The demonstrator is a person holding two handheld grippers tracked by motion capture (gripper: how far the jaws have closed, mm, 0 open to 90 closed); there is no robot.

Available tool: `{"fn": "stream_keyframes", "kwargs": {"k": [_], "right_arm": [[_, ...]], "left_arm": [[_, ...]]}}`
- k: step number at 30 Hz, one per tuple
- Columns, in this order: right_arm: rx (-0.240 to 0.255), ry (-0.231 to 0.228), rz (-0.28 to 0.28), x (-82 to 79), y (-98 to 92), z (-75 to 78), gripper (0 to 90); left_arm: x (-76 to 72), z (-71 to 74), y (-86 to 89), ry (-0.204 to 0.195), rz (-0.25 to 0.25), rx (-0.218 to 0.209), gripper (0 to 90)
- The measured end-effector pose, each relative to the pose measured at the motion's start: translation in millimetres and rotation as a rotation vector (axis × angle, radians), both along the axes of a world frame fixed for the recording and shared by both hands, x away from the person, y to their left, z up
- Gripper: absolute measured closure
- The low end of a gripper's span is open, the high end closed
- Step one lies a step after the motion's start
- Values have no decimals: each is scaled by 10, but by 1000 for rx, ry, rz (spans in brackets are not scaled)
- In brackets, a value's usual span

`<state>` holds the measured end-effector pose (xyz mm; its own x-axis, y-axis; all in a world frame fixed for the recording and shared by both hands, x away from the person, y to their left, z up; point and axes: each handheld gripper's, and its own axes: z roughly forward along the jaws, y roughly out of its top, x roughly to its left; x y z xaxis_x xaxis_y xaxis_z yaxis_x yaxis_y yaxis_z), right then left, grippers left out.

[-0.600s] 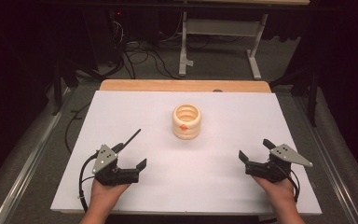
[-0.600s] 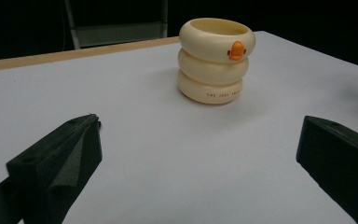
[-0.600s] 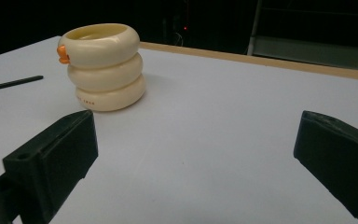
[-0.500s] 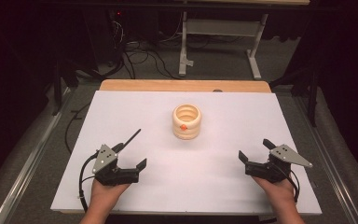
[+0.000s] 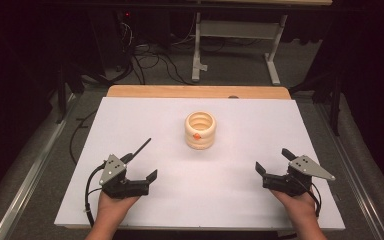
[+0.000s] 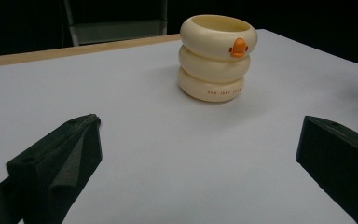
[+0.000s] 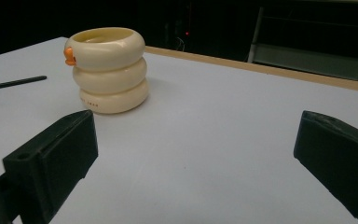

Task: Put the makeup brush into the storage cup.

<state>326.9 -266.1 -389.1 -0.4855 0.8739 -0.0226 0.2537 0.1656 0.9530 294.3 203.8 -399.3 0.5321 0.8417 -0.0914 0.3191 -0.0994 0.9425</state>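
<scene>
glossy cream plastic cup [image 5: 199, 130] on matt white board [image 5: 130, 125]

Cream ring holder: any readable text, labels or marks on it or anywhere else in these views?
One line of small brown print runs along the bottom ring of the cream ring holder, too small and blurred to read for sure; it looks like three short words.
The orange beak-shaped mark on its top ring is a decoration, not lettering.
No other text shows on the white table top.
</scene>
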Motion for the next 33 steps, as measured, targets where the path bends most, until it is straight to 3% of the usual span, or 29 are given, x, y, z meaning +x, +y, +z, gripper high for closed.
{"fn": "stream_keyframes", "kwargs": {"k": [25, 33], "right_arm": [[8, 7, -18, -6, -14, 30, 13], [-9, -10, -17, -16, 0, 45, 17]], "left_arm": [[28, -17, 56, 10, 15, -12, 17], [35, -15, 89, 15, 27, -12, 21]]}}
